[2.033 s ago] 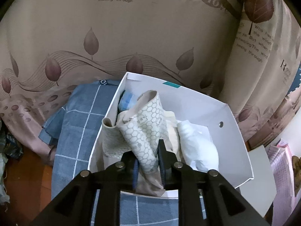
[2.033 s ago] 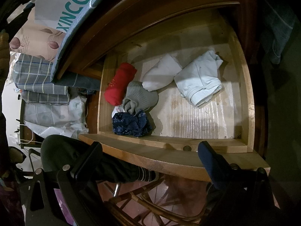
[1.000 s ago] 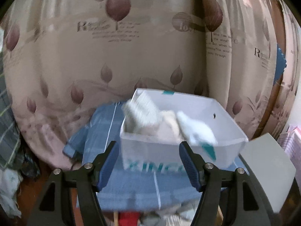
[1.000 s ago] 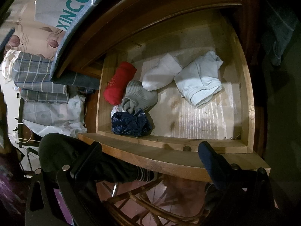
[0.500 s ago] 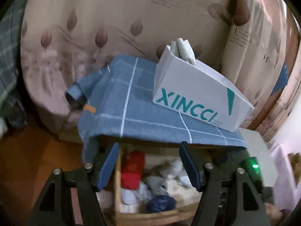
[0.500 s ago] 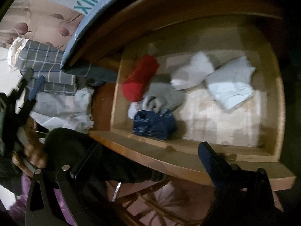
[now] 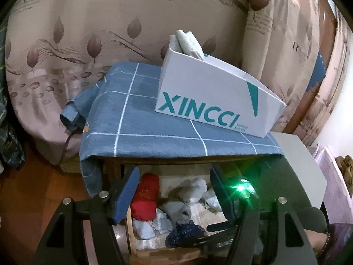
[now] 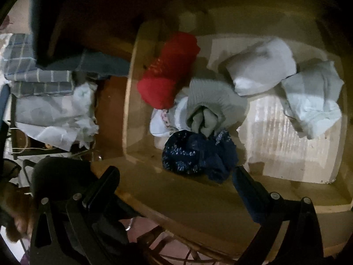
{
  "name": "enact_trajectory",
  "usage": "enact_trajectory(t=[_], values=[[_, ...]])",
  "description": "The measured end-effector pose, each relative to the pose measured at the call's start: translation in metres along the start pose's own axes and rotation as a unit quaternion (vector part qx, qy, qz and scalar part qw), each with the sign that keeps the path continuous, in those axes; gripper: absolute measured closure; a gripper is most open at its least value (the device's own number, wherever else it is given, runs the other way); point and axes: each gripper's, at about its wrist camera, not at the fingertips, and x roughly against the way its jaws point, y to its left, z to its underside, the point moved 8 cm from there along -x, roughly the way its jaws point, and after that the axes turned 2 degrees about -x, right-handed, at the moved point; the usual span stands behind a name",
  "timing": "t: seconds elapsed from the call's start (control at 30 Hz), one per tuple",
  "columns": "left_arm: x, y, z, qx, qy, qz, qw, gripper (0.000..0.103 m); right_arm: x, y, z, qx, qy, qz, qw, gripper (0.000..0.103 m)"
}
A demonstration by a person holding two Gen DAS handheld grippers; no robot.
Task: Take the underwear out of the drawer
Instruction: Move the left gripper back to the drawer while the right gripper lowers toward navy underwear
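An open wooden drawer [image 8: 130,101] holds several rolled garments: a red roll [image 8: 169,70], a grey roll [image 8: 209,108], a dark blue patterned bundle [image 8: 198,152], a small white piece [image 8: 165,121] and two pale folded pieces [image 8: 262,66] [image 8: 313,101]. My right gripper [image 8: 174,176] stands open above the drawer's front edge, just short of the dark blue bundle, with nothing between its fingers. My left gripper [image 7: 174,183] is open and empty, above the drawer; the red roll [image 7: 145,198] and grey roll [image 7: 178,209] show between its fingers. The right gripper's body [image 7: 242,190], with a green light, is at lower right.
A white XINCCI box [image 7: 211,103] with folded cloth [image 7: 187,42] in it stands on a blue checked cloth [image 7: 123,119] over the cabinet top. A leaf-print curtain [image 7: 88,22] hangs behind. Folded fabrics [image 8: 44,101] lie left of the drawer. A white board [image 7: 297,161] lies at right.
My left gripper let go of the patterned garment in the box, opened, and sank until the drawer came into view. My right gripper moved closer over the drawer, towards the dark blue bundle.
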Motion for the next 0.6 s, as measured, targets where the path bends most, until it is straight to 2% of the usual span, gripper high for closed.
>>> enact_trajectory(t=[0.17,0.2,0.23,0.27,0.33,0.37,0.43,0.47,0.6], values=[[-0.004,0.006,0.002,0.02,0.009,0.005,0.9997,0.035,-0.013,-0.011,0.007,0.002,0.023,0.011,1.0,0.002],[-0.004,0.008,0.002,0.027,0.01,0.007,0.9996,0.035,-0.014,-0.012,0.008,0.002,0.023,0.008,1.0,0.008],[-0.005,0.011,0.002,0.038,0.013,0.01,0.9991,0.035,-0.012,-0.016,0.009,0.002,0.022,0.004,1.0,0.021],[-0.006,0.013,0.003,0.047,0.015,0.013,0.9987,0.035,-0.012,-0.017,0.01,0.005,0.022,0.006,1.0,0.03],[-0.007,0.019,0.004,0.069,0.018,0.018,0.9973,0.035,-0.013,-0.022,0.013,0.012,0.022,0.013,1.0,0.062],[-0.008,0.022,0.004,0.08,0.02,0.021,0.9964,0.035,-0.009,-0.028,0.014,0.015,0.019,0.018,1.0,0.068],[-0.009,0.026,0.005,0.09,0.022,0.023,0.9954,0.035,-0.002,-0.032,0.015,0.023,0.011,0.023,0.999,0.092],[-0.009,0.027,0.005,0.093,0.023,0.023,0.9952,0.035,0.003,-0.037,0.016,0.03,0.007,0.03,0.999,0.097],[-0.009,0.029,0.006,0.097,0.025,0.023,0.9947,0.035,0.016,-0.045,0.018,0.036,-0.014,0.037,0.999,0.096]])
